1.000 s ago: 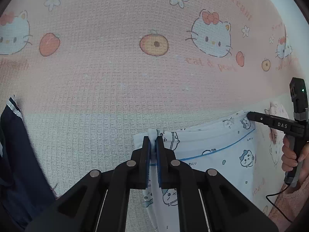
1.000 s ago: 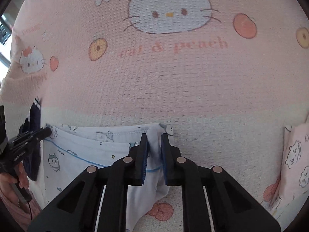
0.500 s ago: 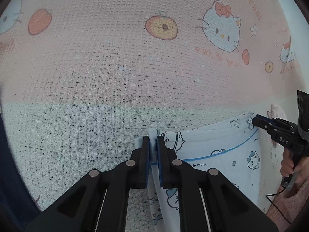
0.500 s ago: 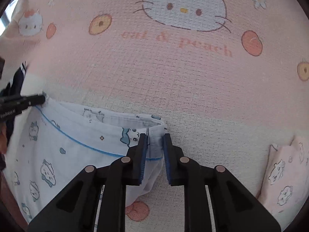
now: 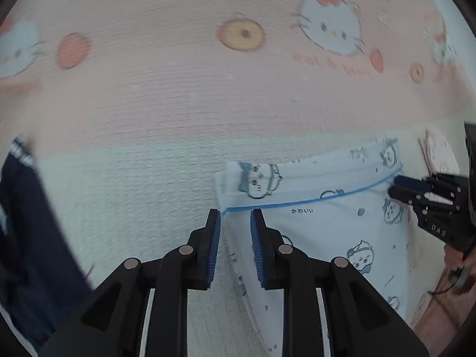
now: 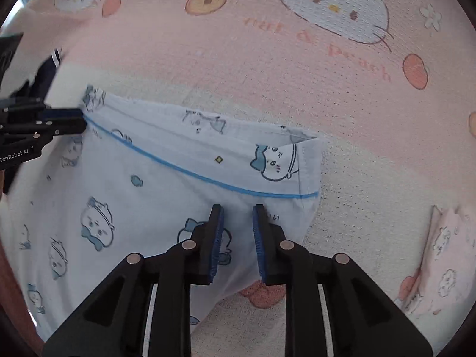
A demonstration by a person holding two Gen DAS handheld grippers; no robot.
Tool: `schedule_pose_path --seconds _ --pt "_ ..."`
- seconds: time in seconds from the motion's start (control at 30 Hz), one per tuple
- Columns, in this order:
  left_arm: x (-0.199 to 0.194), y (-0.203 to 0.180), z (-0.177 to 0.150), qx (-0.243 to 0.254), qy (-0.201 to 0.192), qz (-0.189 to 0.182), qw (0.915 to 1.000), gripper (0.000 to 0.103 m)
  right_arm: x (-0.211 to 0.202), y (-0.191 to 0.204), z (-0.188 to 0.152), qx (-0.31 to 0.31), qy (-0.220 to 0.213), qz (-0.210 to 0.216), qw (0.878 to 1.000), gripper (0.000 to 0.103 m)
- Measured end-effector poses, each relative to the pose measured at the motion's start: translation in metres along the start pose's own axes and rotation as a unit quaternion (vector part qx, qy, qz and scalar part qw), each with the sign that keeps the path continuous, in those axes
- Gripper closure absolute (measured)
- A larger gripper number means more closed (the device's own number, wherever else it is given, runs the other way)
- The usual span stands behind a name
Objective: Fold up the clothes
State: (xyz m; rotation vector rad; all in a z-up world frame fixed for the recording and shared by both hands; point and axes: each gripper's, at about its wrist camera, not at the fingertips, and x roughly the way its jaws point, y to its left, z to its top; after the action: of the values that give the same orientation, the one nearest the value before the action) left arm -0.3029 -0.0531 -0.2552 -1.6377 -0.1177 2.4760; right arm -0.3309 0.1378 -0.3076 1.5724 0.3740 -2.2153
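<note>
A pale blue garment point(image 5: 321, 220) point(image 6: 142, 184) printed with cartoon animals and a thin blue line lies flat on the pink and cream waffle blanket point(image 5: 166, 95) point(image 6: 297, 68), its top band folded over. My left gripper point(image 5: 235, 214) stands open just short of the garment's left corner, nothing between its fingers. My right gripper point(image 6: 237, 208) is open too, hovering over the cloth below the blue line near the right corner. Each gripper also shows at the edge of the other view: the right gripper point(image 5: 398, 186) and the left gripper point(image 6: 80, 120).
A dark navy garment point(image 5: 26, 238) lies at the left of the blanket. A folded pink printed garment point(image 6: 443, 253) sits to the right. A hand point(image 5: 455, 258) holds the right gripper's handle, with a cable beside it.
Both grippers were shut on the garment's top corners; both have now opened and let go. The garment has settled flat on the blanket and the grippers have drawn back a little.
</note>
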Motion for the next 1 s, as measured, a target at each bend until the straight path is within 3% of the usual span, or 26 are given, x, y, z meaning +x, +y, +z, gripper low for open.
schedule_pose_path --seconds 0.03,0.07,0.13,0.2,0.3,0.33,0.43,0.5,0.63,0.7,0.73,0.77,0.8,0.9,0.93,1.0 --pt "-0.005 0.003 -0.002 -0.012 0.000 0.003 0.9999 0.081 -0.010 -0.002 0.000 0.000 -0.010 -0.015 1.000 0.083" --pt "-0.015 -0.007 -0.013 -0.003 -0.003 -0.016 0.9999 0.080 -0.020 -0.002 -0.002 -0.001 -0.020 -0.023 1.000 0.080" --pt "-0.021 -0.033 -0.041 0.017 0.011 -0.051 0.9985 0.079 -0.040 0.005 -0.012 -0.007 -0.033 -0.013 0.999 0.080" --pt "-0.009 -0.057 -0.070 0.041 0.046 -0.066 0.9959 0.078 -0.038 0.020 -0.033 0.000 -0.010 0.015 1.000 0.079" --pt "0.015 -0.074 -0.103 0.061 0.080 -0.025 0.9946 0.078 -0.035 0.042 -0.064 0.010 0.026 0.058 0.998 0.078" --pt "0.009 -0.078 -0.108 0.074 0.061 -0.012 0.9954 0.078 -0.031 0.048 -0.076 0.005 0.039 0.058 0.998 0.078" --pt "-0.004 -0.078 -0.116 0.091 0.066 0.088 0.9898 0.078 -0.033 0.037 -0.099 0.014 0.038 0.028 0.999 0.074" --pt "-0.020 -0.075 -0.122 0.071 0.054 0.053 0.9946 0.077 -0.046 0.022 -0.107 0.069 0.044 0.024 0.996 0.073" --pt "-0.020 -0.105 -0.140 0.082 0.062 -0.048 0.9935 0.073 -0.075 0.048 -0.122 0.075 0.017 0.049 0.996 0.069" --pt "-0.004 -0.121 -0.155 0.137 0.100 0.000 0.9856 0.072 -0.077 0.074 -0.134 0.069 0.021 0.071 0.995 0.070" --pt "-0.004 -0.123 -0.161 0.160 0.099 0.017 0.9820 0.072 -0.070 0.088 -0.145 0.053 0.035 0.051 0.997 0.070" --pt "-0.007 -0.120 -0.164 0.163 0.101 0.025 0.9810 0.067 -0.063 0.102 -0.157 0.037 0.049 0.032 0.998 0.070" --pt "-0.011 -0.116 -0.168 0.165 0.104 0.034 0.9801 0.055 -0.060 0.108 -0.167 0.030 0.058 0.017 0.998 0.070" --pt "-0.022 -0.092 -0.175 0.132 0.106 0.089 0.9815 0.050 -0.065 0.087 -0.192 0.058 0.065 0.007 0.996 0.069" --pt "-0.029 -0.088 -0.177 0.111 0.093 0.078 0.9863 0.050 -0.071 0.078 -0.195 0.080 0.064 0.012 0.995 0.068" --pt "-0.044 -0.089 -0.180 0.071 0.062 0.013 0.9954 0.050 -0.086 0.070 -0.199 0.110 0.042 0.017 0.993 0.068"
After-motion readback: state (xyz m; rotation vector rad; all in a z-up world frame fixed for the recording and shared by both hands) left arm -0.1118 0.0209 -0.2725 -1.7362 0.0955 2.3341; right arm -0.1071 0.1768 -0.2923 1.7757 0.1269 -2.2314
